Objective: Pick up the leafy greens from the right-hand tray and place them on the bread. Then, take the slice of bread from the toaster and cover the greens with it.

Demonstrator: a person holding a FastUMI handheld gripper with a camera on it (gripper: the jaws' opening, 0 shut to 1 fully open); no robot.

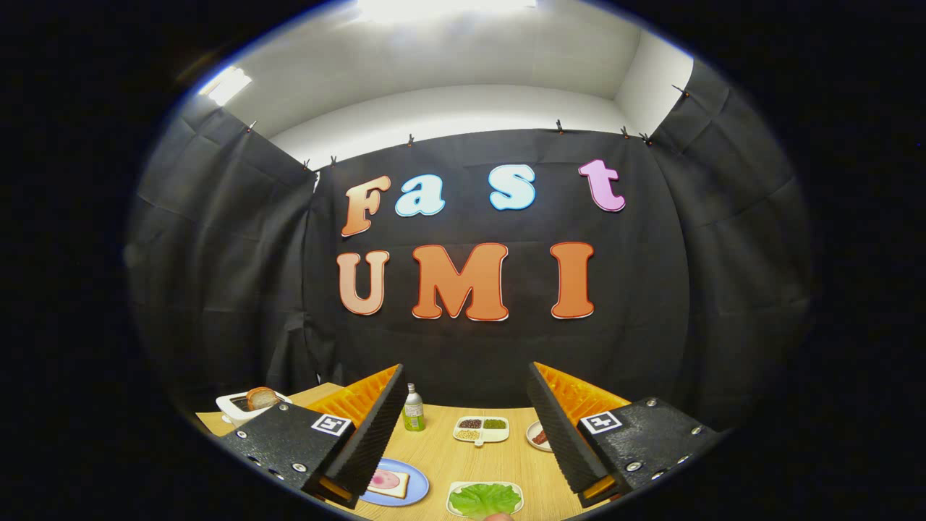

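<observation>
The tongs [463, 427] were spread wide and held nothing, raised above the wooden bench [441, 456] and pointed toward its far edge. Between the two fingers, near the bench's near edge, lay the leafy greens [485, 498] on a small white tray [453, 506]. Just to the left of that tray, partly behind the left finger [365, 449], sat a blue plate [418, 492] carrying a slice of bread [391, 483] with a pink round of meat on top. At the far left corner stood a white toaster [242, 407] with a second slice of bread [262, 397] sticking up out of its slot.

Toward the far edge stood a small green bottle [414, 408], a divided white dish [481, 429] of dark and pale grains, and a small plate [537, 436] half hidden by the right finger.

Neither step looked begun: the greens were still on their tray. They would likely be very light, limp and easily torn, so a gentle pinch across the thicker middle of the bunch seemed wiser than catching a thin outer frill, which might rip or slip free. The toaster slice looked stiff and dry; its exposed top edge offered the obvious hold, taken flat-on across its two faces.
</observation>
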